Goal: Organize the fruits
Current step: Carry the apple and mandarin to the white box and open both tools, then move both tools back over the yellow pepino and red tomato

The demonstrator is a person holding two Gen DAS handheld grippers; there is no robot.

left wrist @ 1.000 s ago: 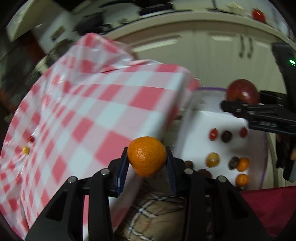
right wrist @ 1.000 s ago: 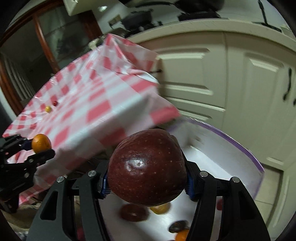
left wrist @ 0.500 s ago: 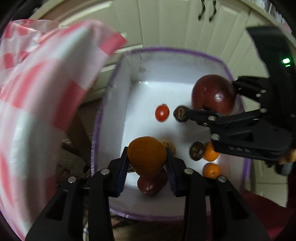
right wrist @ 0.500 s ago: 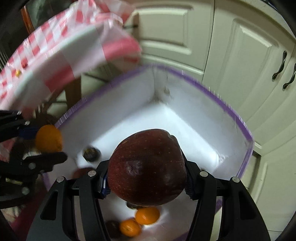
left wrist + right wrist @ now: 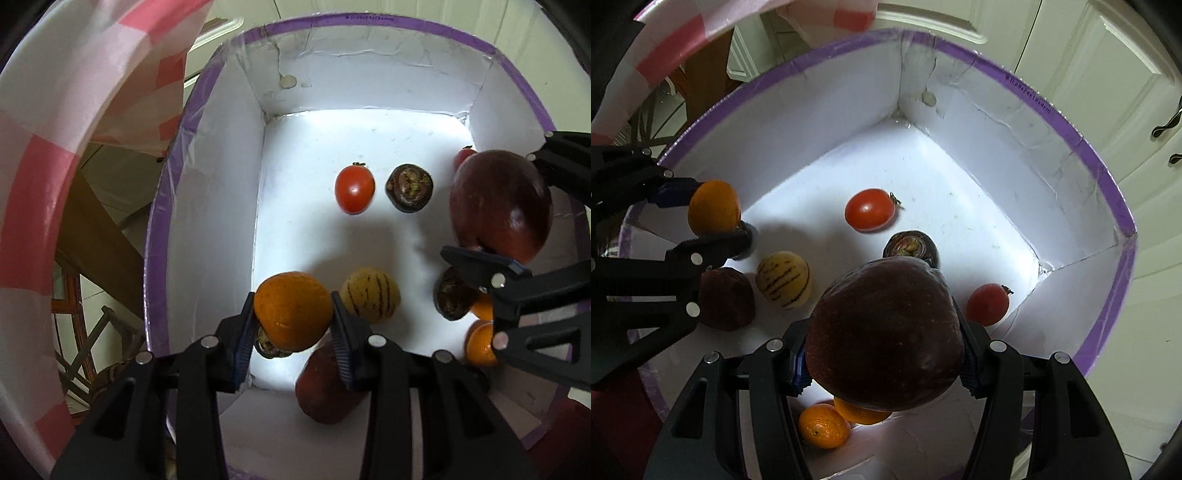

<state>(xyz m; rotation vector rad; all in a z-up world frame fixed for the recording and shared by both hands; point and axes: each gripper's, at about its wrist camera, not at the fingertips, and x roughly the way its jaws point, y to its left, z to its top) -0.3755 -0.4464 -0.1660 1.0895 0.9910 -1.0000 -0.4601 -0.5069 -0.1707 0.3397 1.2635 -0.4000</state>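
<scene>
Orange (image 5: 292, 311) between left jaws; apple (image 5: 884, 336) between right jaws.

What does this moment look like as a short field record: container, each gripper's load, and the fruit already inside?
container: white box with purple rim, beside a red-checked cloth
left gripper: shut on an orange, above the box's near-left corner
right gripper: shut on a dark red apple, over the box
loose on box floor: two red tomatoes, striped yellow fruit, two small oranges, dark fruits

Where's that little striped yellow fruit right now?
The striped yellow fruit lies on the white box floor, just right of the orange held in the left hand-held gripper.
</scene>
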